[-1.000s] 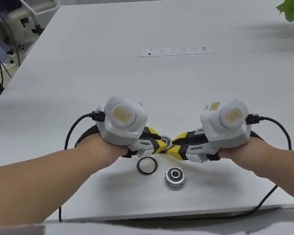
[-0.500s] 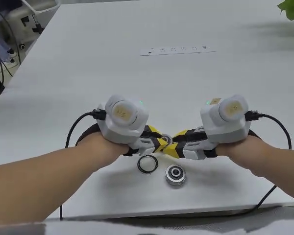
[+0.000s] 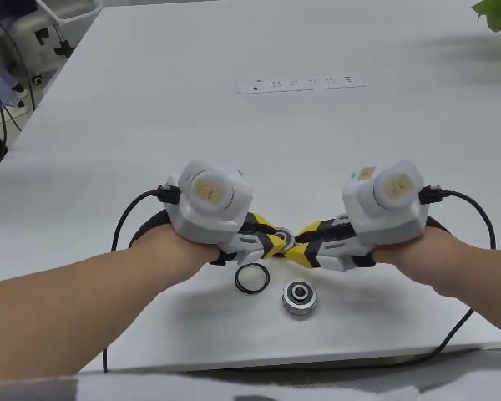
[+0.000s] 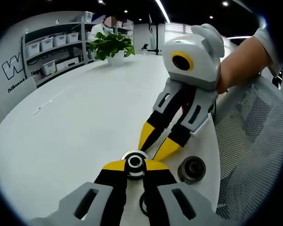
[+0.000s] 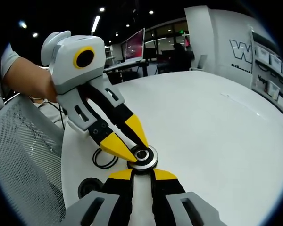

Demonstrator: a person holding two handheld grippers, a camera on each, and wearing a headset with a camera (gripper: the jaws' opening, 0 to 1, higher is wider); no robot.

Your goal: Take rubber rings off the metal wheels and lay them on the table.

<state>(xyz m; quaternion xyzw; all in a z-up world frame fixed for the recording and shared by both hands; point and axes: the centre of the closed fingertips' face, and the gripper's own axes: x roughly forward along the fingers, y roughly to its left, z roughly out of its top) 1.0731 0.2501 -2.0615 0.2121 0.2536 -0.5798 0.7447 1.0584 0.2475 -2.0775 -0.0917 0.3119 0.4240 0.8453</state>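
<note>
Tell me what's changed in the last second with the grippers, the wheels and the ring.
Nothing visibly changed; only the head view shifted slightly. The left gripper and right gripper still clamp the same metal wheel between them above the table. The loose rubber ring and the second wheel lie where they were.

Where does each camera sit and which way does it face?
Head view: on the headset, looking forward and down at the table; both forearms, left tool and right tool show.
Left gripper view: on the left tool, facing the right tool across the held wheel; own jaws below.
Right gripper view: on the right tool, facing the left tool; own jaws below.
Shared: gripper views face each other; all show the held wheel.
</note>
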